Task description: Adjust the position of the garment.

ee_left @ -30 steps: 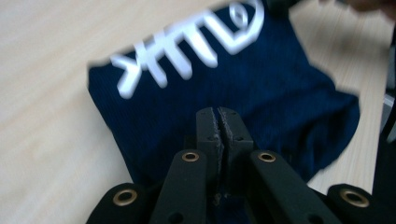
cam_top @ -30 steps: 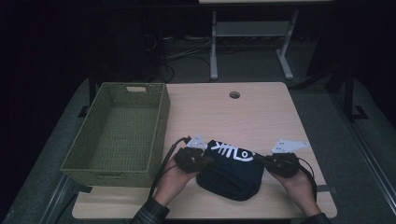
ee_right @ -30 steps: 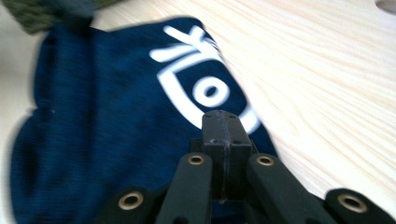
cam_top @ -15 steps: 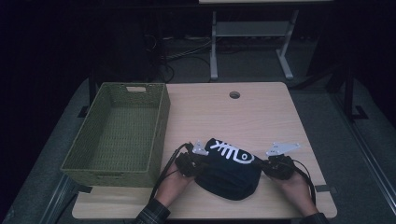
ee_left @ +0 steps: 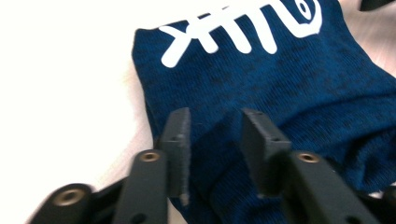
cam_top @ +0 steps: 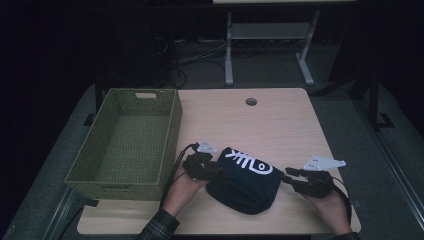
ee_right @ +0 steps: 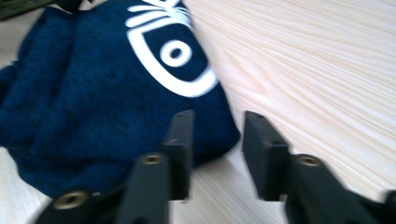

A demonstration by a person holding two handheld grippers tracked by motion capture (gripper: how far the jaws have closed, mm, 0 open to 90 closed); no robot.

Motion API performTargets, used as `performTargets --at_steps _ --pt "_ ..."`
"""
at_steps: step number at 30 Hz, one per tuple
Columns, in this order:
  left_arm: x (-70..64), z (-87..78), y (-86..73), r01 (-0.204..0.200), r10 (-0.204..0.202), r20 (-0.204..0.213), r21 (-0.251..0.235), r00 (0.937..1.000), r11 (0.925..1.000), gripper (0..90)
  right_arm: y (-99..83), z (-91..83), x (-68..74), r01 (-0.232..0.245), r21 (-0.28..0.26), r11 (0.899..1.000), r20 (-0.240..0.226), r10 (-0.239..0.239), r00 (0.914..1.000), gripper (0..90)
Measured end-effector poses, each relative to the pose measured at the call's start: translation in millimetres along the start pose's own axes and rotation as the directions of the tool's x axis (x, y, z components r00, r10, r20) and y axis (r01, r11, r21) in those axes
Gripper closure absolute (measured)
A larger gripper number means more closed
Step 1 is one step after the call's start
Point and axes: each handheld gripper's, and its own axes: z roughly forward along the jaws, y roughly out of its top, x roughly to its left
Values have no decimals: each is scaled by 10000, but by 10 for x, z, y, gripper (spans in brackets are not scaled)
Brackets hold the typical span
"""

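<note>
A folded dark blue garment [cam_top: 243,181] with a white fish-skeleton print [cam_top: 248,163] is lying on the near half of the table [cam_top: 280,125], just right of the green woven basket [cam_top: 127,142] and between the two grippers. In the left gripper view the print [ee_left: 243,25] is running across the far part of the cloth [ee_left: 289,88], and a raised fold of the cloth is sitting in the gap between the jaws. The left gripper [ee_left: 215,135] is standing partly open, its jaws on either side of that fold without pressing it flat; in the high view this gripper [cam_top: 209,167] is touching the garment's left edge, with the person's hand [cam_top: 181,189] behind it. The right gripper [ee_right: 215,140] is also standing partly open, holding nothing: its left jaw is lying over the garment's near corner [ee_right: 116,107], while its right jaw is hanging over bare wood. In the high view the right gripper [cam_top: 295,180] is sitting just beside the garment's right edge, held by the other hand [cam_top: 332,207]. The basket is lying at the table's left side, its opening facing up.
</note>
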Motion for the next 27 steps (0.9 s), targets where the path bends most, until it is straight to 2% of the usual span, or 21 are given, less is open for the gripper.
performTargets --at_steps 3,7,11,13,18,27 --pt "57 15 38 115 -115 -52 -84 9999 9999 541 -96 -70 -40 -123 64 9999 384 120 9992 482" --pt "120 68 62 422 -422 40 -182 9991 9989 391 -247 -80 -100 -366 393 9986 606 342 9976 323" --pt "159 187 54 539 -540 50 157 9985 9984 252 -348 -3 -150 -771 871 9932 778 704 9945 182" --pt "171 233 48 608 -611 123 233 9981 9979 216 -362 44 -160 -747 998 9922 897 658 9938 138" --pt "196 303 20 702 -708 183 309 9973 9971 177 -381 111 -173 -674 1001 9927 1047 569 9929 97" --pt "172 418 -24 311 -318 93 666 9995 9973 152 -375 131 -180 -562 1096 9924 1198 429 9919 94"
